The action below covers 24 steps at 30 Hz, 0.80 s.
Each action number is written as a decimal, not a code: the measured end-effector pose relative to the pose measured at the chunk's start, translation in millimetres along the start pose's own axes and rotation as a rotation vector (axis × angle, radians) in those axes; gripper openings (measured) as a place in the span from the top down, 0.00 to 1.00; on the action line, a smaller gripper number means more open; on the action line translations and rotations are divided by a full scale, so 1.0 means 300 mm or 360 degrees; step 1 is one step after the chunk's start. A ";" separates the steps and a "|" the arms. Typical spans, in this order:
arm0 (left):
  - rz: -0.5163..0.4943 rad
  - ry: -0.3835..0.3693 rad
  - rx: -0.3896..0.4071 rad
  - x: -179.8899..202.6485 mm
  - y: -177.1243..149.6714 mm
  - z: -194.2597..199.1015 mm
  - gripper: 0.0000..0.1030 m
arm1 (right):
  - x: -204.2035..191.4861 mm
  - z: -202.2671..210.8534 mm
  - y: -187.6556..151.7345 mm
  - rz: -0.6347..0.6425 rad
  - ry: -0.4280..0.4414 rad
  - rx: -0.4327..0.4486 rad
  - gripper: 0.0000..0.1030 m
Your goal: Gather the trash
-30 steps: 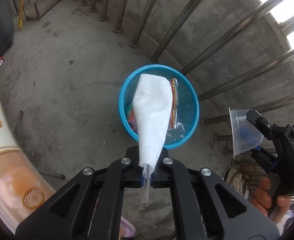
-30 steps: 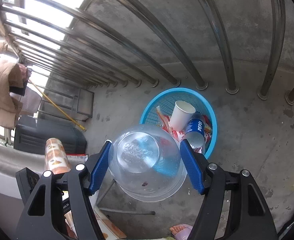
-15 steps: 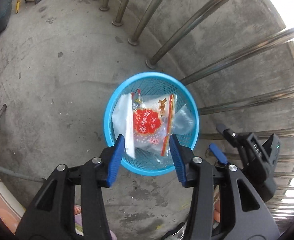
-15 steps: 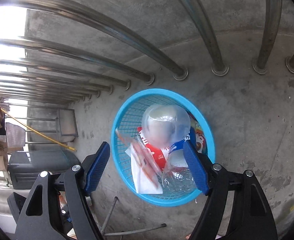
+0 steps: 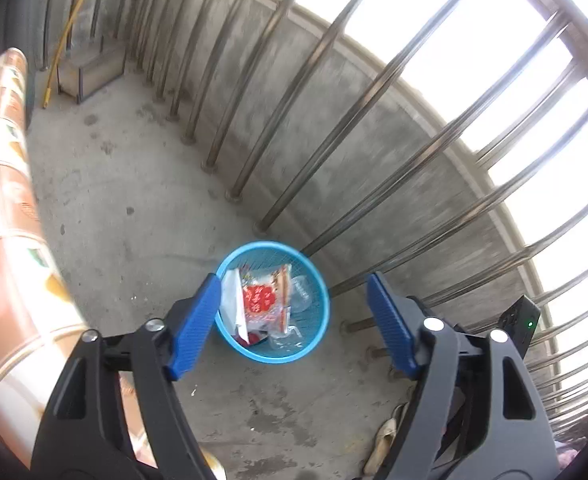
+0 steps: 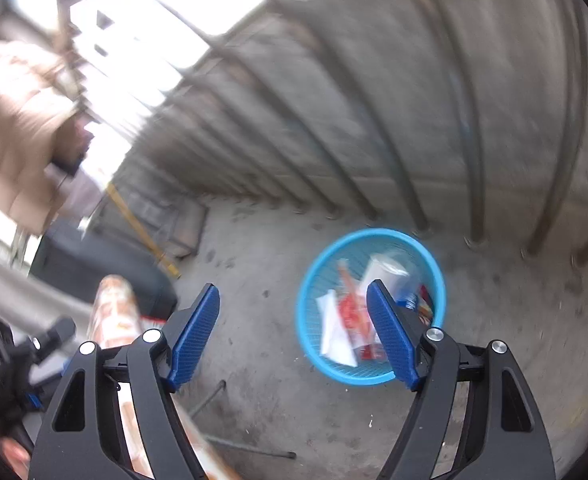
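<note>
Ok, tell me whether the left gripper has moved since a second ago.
Yes. The left gripper has pulled up and back from the blue basket, which now looks smaller and lower against the railing bars. Its jaws are opening, with nothing between them.

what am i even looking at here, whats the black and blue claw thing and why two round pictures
Each picture comes from a fisheye camera on a handheld two-finger gripper; a person holds one in each hand. No robot arm is involved. The black arms with blue pads are the gripper's fingers.

The left wrist view shows the left gripper, its jaws opening with nothing held between them. The right wrist view, blurred, shows the right gripper, also opening and holding nothing.

Both look down at a concrete floor beside a metal railing. A blue basket there holds trash: a white tissue, a red-printed wrapper and clear plastic.
</note>
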State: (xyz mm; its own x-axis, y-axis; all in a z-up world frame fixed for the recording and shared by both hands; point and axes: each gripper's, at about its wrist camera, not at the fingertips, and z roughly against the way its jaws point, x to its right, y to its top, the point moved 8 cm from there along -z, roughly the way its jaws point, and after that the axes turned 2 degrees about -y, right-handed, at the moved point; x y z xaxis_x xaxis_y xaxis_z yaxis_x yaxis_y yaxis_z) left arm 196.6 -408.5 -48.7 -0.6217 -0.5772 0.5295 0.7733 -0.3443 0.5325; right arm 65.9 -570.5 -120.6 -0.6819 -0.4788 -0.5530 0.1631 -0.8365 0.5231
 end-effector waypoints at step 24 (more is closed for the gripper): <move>0.0357 0.1428 0.0467 -0.535 -0.814 1.120 0.09 | -1.039 0.307 -0.861 0.1514 0.0206 0.0058 0.06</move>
State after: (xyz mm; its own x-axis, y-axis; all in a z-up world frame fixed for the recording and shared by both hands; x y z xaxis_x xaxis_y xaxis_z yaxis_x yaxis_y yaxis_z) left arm 65.4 16.9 -41.8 -0.0429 -0.9991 0.0030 0.7247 -0.0291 0.6885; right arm 170.5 -180.7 -23.6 -0.1911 -0.9804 0.0475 0.5837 -0.0746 0.8085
